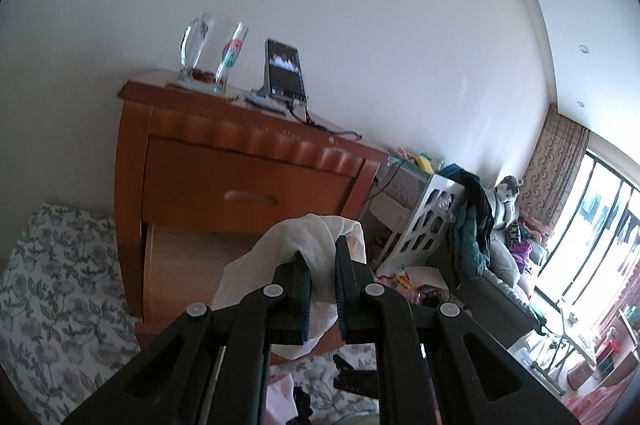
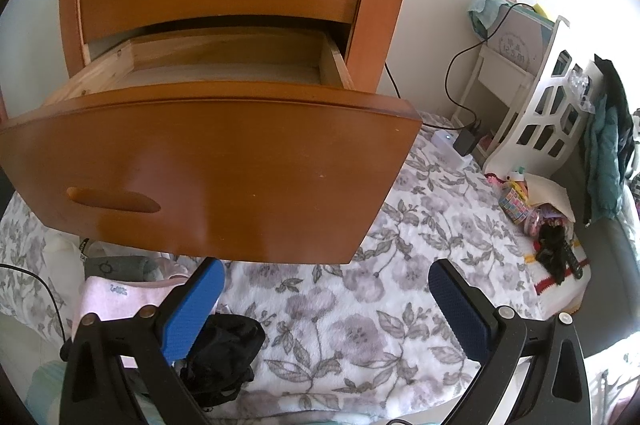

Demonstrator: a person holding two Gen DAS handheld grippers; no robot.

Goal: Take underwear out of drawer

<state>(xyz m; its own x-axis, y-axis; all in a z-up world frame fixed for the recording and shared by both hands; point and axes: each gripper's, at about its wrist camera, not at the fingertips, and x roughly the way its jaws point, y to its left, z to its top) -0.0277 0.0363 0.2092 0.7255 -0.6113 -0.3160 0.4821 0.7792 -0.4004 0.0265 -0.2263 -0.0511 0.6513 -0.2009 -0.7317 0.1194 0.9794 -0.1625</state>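
Note:
My left gripper [image 1: 320, 257] is shut on a cream-white piece of underwear [image 1: 308, 241], which hangs in the air in front of the wooden nightstand [image 1: 240, 161]. In the right wrist view the lower drawer [image 2: 200, 161] is pulled out; the part of its inside that I see holds nothing. My right gripper [image 2: 326, 301] stands open over the floral blanket [image 2: 360, 265], below the drawer front, with nothing between its blue pads [image 2: 192, 309]. A black garment [image 2: 228, 353], a pink one [image 2: 120, 295] and a grey one [image 2: 116, 267] lie on the blanket by the left finger.
A glass mug [image 1: 208, 53] and a phone on a stand [image 1: 284, 71] sit on the nightstand top. To the right are a white lattice rack [image 2: 536, 113], a cable with charger [image 2: 466, 141], hanging dark clothes [image 2: 608, 153] and a pile of small items [image 2: 536, 205].

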